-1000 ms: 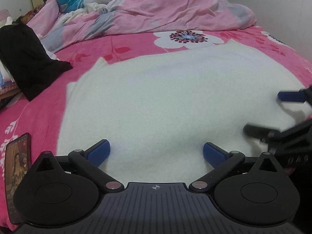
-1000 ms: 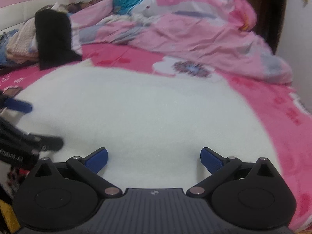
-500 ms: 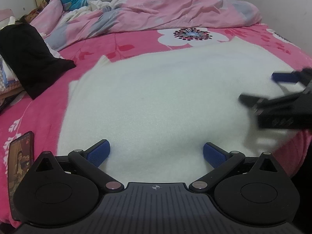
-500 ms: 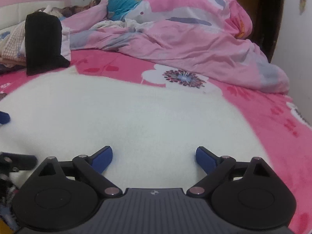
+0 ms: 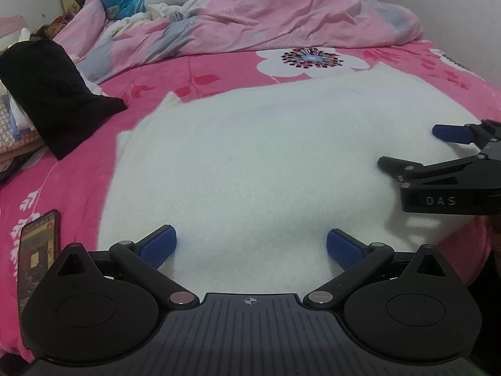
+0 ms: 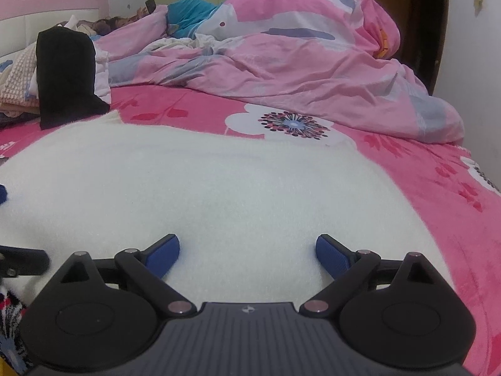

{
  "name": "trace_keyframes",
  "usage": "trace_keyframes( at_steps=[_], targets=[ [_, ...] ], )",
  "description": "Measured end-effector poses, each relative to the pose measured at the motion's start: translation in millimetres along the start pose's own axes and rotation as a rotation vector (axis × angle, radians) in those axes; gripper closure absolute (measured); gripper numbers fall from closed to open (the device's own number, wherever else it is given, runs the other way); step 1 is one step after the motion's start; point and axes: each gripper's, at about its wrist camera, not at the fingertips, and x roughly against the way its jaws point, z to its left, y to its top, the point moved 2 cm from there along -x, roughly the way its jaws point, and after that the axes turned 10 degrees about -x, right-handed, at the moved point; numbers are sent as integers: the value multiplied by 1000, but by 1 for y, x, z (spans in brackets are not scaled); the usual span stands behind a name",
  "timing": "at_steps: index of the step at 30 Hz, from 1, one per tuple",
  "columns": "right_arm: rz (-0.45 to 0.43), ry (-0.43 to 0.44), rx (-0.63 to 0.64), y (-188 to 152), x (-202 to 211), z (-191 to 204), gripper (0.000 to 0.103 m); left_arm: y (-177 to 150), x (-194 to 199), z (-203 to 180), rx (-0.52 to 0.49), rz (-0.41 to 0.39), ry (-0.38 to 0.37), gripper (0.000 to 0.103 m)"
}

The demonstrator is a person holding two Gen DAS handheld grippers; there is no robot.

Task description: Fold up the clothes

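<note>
A white fleecy garment (image 5: pixel 266 163) lies spread flat on the pink flowered bed sheet (image 5: pixel 200 78); the right wrist view shows it too (image 6: pixel 203 181). My left gripper (image 5: pixel 250 244) hovers open over the garment's near edge, nothing between its blue pads. My right gripper (image 6: pixel 247 250) is open as well over the near right part of the cloth, its pads apart and empty. In the left wrist view the right gripper (image 5: pixel 413 150) reaches in from the right edge. A finger of the left gripper (image 6: pixel 22 260) shows at the left edge of the right wrist view.
A crumpled pink duvet (image 5: pixel 281 15) fills the far end of the bed. A black garment (image 5: pixel 53 94) lies on a stack of folded clothes (image 6: pixel 15 94) at the left. A phone (image 5: pixel 37 250) with a lit screen lies on the sheet beside my left gripper.
The right gripper has moved up and away across the cloth, then settled; its view shifted right, with the left gripper sliding to its frame edge. The left gripper stayed nearly still.
</note>
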Motion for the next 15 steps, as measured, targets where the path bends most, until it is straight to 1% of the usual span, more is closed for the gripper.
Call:
trace_keyframes(
  at_steps=[5,8,13,15],
  targets=[
    [-3,-2,-5,-1,0,0,6,5,15,11,27,-78,1,0],
    [-6,-5,-7,-1,0,0,6,11,16,16,49,-145,0,0],
    [-10,-10,-11,-1,1,0,6,15,15,21,89,-281,-3,0],
    [-29,-2,-19,3,8,-1,8,15,14,24,101,-325,-6,1]
  ],
)
